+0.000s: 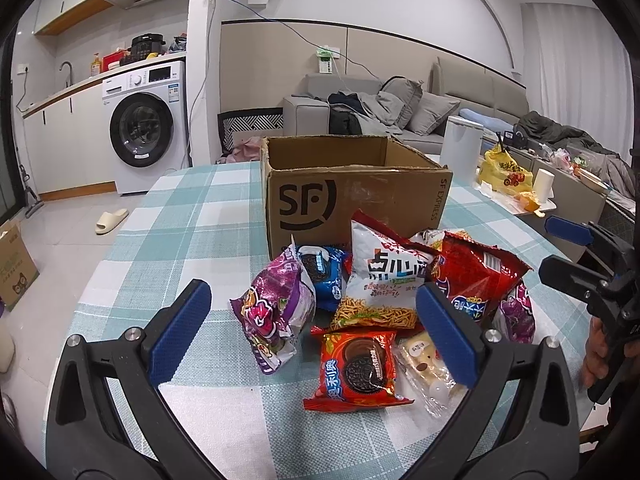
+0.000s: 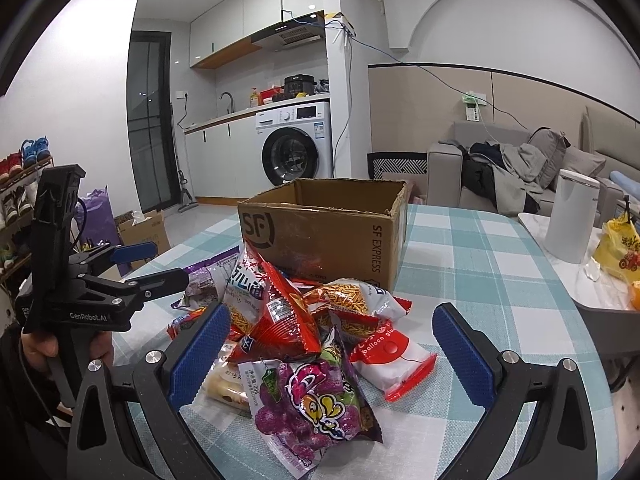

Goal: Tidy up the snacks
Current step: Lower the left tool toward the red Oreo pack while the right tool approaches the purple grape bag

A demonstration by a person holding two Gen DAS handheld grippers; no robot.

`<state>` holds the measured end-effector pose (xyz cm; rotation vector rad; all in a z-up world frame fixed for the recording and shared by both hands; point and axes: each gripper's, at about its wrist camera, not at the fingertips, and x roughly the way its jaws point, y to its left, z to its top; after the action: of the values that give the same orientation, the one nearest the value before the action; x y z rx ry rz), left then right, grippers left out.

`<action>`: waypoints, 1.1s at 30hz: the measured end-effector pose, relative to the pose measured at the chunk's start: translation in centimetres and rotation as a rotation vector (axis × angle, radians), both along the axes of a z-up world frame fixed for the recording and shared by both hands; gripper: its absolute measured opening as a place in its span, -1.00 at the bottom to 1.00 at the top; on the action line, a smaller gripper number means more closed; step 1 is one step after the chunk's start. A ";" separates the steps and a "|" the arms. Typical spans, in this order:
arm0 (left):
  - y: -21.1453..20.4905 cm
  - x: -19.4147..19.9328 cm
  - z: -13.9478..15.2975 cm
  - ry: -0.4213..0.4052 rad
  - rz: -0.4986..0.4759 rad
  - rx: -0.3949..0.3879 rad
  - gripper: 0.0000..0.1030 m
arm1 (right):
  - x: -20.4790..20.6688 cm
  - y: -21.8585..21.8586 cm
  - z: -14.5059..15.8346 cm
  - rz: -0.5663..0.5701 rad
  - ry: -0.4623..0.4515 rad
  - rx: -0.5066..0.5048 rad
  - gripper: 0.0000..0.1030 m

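A pile of snack bags lies on the checked tablecloth in front of an open cardboard SF box [image 1: 352, 196], also in the right wrist view [image 2: 320, 232]. In the left wrist view: a purple bag [image 1: 276, 312], a blue Oreo pack [image 1: 324, 276], a white noodle bag [image 1: 384, 284], a red bag [image 1: 476, 272] and a red Oreo pack [image 1: 356, 368]. My left gripper [image 1: 312, 336] is open above the near side of the pile, empty. My right gripper [image 2: 330, 352] is open over a purple grape bag [image 2: 316, 396], empty. It also shows in the left wrist view [image 1: 560, 248].
The round table [image 1: 180, 232] carries a white canister [image 2: 572, 216] and a yellow bag [image 2: 620, 248] at its right side. A sofa [image 1: 400, 108] stands behind, a washing machine [image 1: 146, 128] at the back left. A slipper [image 1: 112, 220] lies on the floor.
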<state>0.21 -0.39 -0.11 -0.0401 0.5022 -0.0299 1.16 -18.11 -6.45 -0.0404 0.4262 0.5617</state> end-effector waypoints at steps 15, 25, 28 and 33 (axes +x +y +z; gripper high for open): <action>-0.8 0.1 0.1 0.072 -0.052 -0.014 0.98 | 0.1 0.0 -1.4 -0.023 0.151 -0.046 1.00; -2.6 0.7 -1.5 0.167 -0.118 0.035 0.98 | 0.2 0.1 -3.3 0.017 0.253 -0.062 0.93; -2.9 1.1 -2.3 0.208 -0.119 0.053 0.98 | 0.4 0.4 -3.6 0.041 0.285 -0.065 0.88; -2.2 1.6 -3.4 0.269 -0.104 0.022 0.98 | 0.7 0.9 -4.1 0.045 0.318 -0.082 0.82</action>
<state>1.83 -2.62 -3.49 0.0036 0.7732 -0.1215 1.91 -17.19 -10.55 -0.0393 0.7596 0.5967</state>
